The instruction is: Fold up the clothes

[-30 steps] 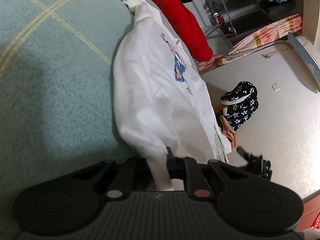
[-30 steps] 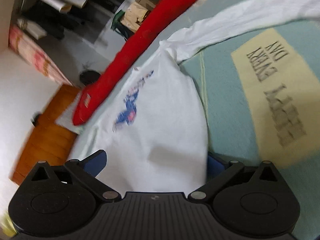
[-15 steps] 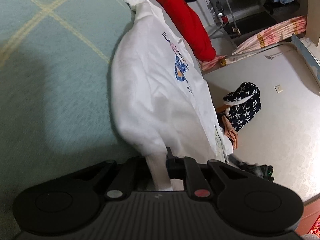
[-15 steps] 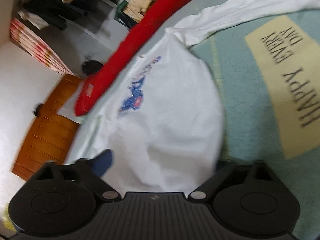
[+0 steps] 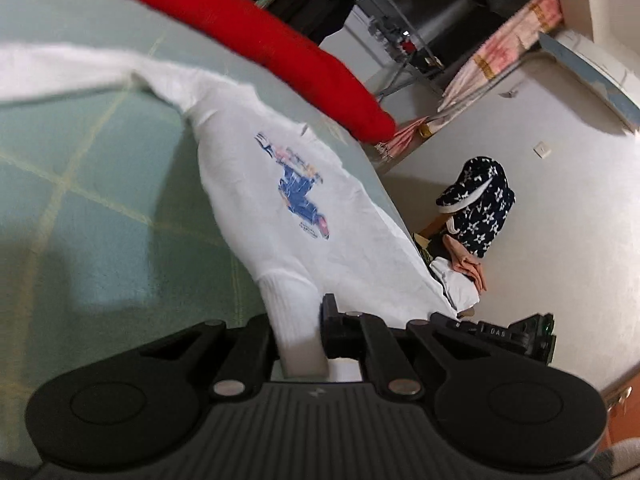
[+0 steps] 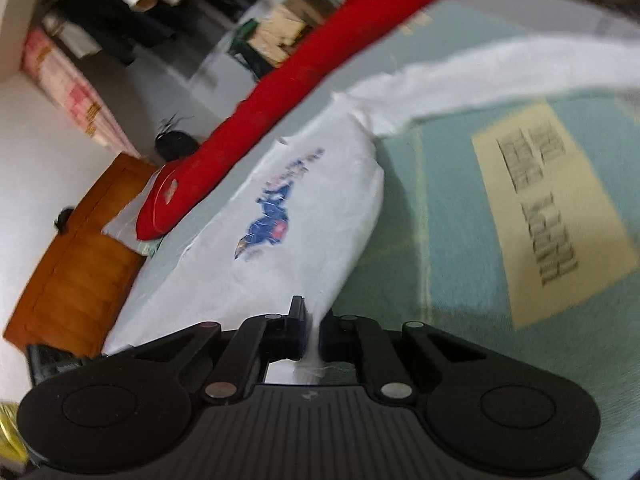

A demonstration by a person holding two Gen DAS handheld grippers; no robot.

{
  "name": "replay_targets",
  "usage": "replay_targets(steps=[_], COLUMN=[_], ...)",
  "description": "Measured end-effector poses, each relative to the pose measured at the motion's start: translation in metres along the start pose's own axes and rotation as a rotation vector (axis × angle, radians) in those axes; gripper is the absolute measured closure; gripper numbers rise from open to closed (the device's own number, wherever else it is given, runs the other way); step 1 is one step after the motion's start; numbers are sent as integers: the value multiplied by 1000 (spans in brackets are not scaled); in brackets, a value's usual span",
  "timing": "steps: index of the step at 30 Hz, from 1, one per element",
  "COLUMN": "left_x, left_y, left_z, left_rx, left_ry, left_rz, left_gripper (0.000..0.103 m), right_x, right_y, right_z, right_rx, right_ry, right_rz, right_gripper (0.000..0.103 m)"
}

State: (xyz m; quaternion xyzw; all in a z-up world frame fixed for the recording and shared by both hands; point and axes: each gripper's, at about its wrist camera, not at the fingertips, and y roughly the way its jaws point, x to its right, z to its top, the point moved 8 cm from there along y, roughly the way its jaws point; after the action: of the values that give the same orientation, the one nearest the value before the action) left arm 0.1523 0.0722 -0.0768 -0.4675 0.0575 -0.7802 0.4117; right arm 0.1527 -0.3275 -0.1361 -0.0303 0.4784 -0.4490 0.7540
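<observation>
A white long-sleeved sweatshirt with a blue print lies on a pale green blanket. My left gripper is shut on the ribbed cuff or hem of the sweatshirt and holds it slightly lifted. In the right wrist view the same sweatshirt stretches away from me, one sleeve trailing to the upper right. My right gripper is shut on the sweatshirt's near edge.
A long red cushion lies along the far edge of the bed, also in the right wrist view. The blanket has a cream text patch. A star-patterned dark garment sits on the floor beside the bed. A wooden cabinet stands at the left.
My right gripper, open around the sweatshirt's edge before, has shut on it. Both views have swung, and the sweatshirt's near edge is lifted and pulled toward me. The left grip is unchanged.
</observation>
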Motion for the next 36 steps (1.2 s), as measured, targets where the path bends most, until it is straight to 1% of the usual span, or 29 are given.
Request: replay_targets(steps=[2,5,9,10,12,13,14,15,16,17,18,19,20,21,22,24,27,28,33,36], left_x=[1,-16,-48,-54,-57,-55,-53,-50,-49,-48,-49,-51,-53,-55,-57,-61,-74,-79,-112,-131], left_y=[-7,0,16,17,9,2,-8,-20,-30,-39,-48,-52,-53,-54,-52,-32,0,11,70,95], left_z=[-5,-19,-37,-40,-41,-39,-34,-27,-19,-11,-3,7,19,32,43,66,96,104,138,147], left_rx=[-20,-67,-157,-168,-177,-169,-152,-126,-100,-71,-42,-16,9,34,55,71,73,73,79,72], left_ry=[-5,-37,-118,-141,-151,-138,-123,-108,-96,-86,-75,-68,-66,-63,-65,-80,-105,-119,-208,-255], left_rz=[4,55,148,166,176,176,182,195,205,209,214,216,216,216,212,193,165,161,152,153], left_gripper=[99,99,97,94,91,89,82,74,71,65,62,62,61,58,57,53,50,49,48,47], right_x=[-5,2,26,29,29,29,28,28,28,29,29,28,27,27,26,23,17,20,46,56], right_y=[-7,-5,12,14,7,2,-6,-14,-22,-28,-35,-39,-39,-40,-40,-30,-7,-2,44,67], right_z=[-1,-13,-37,-42,-43,-41,-37,-33,-29,-23,-17,-11,-4,4,11,28,58,66,113,125], right_rx=[-18,-70,-142,-160,-137,-129,-111,-93,-76,-56,-35,-18,-5,8,21,33,46,52,66,66], right_ry=[-26,-31,43,56,76,71,59,46,40,30,21,16,19,22,25,30,28,44,185,209], right_rz=[2,-38,-122,-124,-111,-123,-144,-164,-177,-193,-209,-210,-200,-190,-180,-164,-127,-117,-67,-82], right_gripper=[94,94,93,93,92,88,80,76,64,57,57,55,54,54,51,46,39,35,33,32])
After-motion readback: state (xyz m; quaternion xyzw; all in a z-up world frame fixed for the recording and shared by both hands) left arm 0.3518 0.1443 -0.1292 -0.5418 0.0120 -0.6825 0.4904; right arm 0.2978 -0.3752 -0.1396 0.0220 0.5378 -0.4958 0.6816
